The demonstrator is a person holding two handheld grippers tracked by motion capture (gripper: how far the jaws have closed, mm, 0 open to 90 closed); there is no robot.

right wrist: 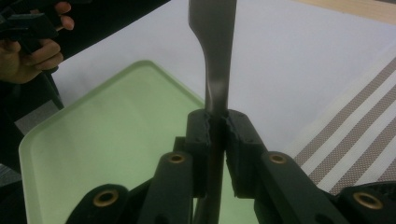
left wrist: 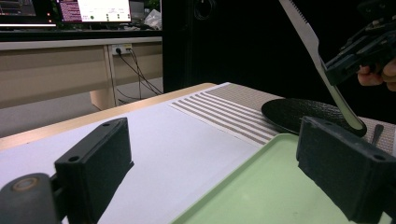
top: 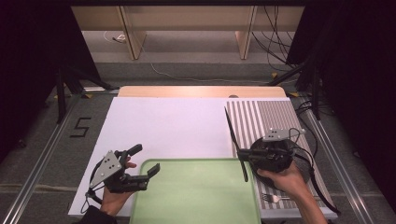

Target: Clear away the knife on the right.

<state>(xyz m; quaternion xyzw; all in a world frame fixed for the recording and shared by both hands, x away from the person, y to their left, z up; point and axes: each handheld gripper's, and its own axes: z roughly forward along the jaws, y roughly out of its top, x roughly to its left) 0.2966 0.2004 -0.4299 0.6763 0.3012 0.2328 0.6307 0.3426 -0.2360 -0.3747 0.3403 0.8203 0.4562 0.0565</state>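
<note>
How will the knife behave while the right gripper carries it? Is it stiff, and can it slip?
The knife is probably stiff: the blade stays straight though the right gripper clamps only its handle. It looks smooth and shiny, so it may slip or pivot in the pads. Being long and held near one end, it may swing.

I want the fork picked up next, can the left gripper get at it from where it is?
Probably not easily. The left gripper is open at the tray's left edge; the fork lies across the tray, with the right hand and its knife in between.
</note>
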